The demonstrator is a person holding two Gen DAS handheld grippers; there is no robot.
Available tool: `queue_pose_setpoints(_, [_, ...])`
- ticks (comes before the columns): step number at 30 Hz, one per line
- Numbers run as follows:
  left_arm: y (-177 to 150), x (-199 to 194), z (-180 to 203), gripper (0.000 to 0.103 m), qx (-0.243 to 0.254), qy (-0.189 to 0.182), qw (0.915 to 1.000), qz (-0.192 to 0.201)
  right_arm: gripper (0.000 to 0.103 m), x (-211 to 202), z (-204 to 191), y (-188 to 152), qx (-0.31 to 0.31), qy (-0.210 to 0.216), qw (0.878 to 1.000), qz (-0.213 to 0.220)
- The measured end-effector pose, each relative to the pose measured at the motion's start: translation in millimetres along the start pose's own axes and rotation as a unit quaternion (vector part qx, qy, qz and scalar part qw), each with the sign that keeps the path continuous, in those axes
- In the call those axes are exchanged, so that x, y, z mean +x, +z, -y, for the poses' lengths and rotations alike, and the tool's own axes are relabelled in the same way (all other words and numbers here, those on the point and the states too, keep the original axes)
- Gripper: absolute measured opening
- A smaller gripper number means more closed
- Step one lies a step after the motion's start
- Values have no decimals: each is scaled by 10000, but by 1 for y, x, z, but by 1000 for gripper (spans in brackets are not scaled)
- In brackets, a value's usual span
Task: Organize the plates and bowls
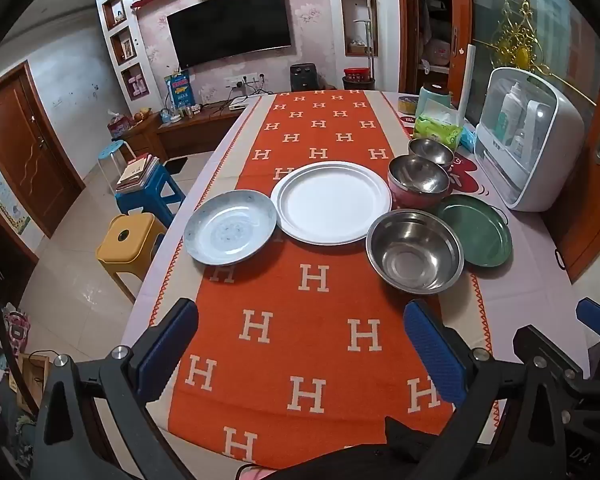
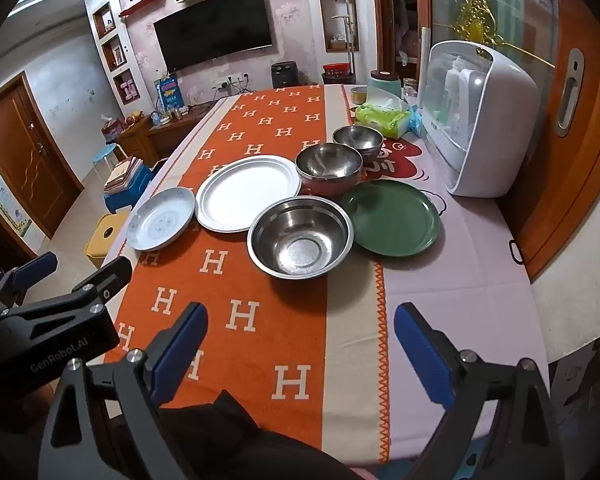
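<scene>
Both the left gripper (image 1: pixel 300 354) and the right gripper (image 2: pixel 300 354) stand wide apart and empty; the big steel bowl (image 2: pixel 300 237) lies at twelve o'clock from the right, one o'clock from the left, so the right seems nearer.

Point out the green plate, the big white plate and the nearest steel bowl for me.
green plate (image 2: pixel 392 220): right wrist view, on its flat centre.
big white plate (image 1: pixel 331 202): left wrist view, on its flat centre.
nearest steel bowl (image 2: pixel 300 237): right wrist view, on its inner bottom.
</scene>
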State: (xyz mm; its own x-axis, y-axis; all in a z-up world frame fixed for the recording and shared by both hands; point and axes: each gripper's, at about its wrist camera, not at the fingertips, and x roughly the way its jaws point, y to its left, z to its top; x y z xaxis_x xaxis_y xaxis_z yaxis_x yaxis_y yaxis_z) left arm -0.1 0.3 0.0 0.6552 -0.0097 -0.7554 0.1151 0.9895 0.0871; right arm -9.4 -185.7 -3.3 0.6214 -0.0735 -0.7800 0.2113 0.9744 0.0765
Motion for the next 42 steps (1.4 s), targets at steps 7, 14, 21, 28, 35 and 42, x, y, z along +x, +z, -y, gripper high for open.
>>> queue_pose_setpoints(7, [0,-2,-1,102,43,13,10000,21,95,1,0,0,21,22,10000,-19])
queue_pose_setpoints(14, [2,-4,6,102,75,-30,10000,-29,95,0,0,-1,37,7,10000,-22])
queue_pose_setpoints(21, [0,-1,7,102,137,-41,9999,-12,95,0,-1,1,33,26,10000,-37])
queue_pose_setpoints(28, [2,0,7,102,171,-74,9998,0,95,2,1,0,65,13,10000,-8])
queue_pose_setpoints(35, [3,1,6,102,183,-155,9997,-4,95,0,-2,-3,72,-17,10000,-2])
queue_pose_setpoints(42, [3,5,3,102,192,-251,9995,-88,95,0,-1,1,132,-75,9999,-32])
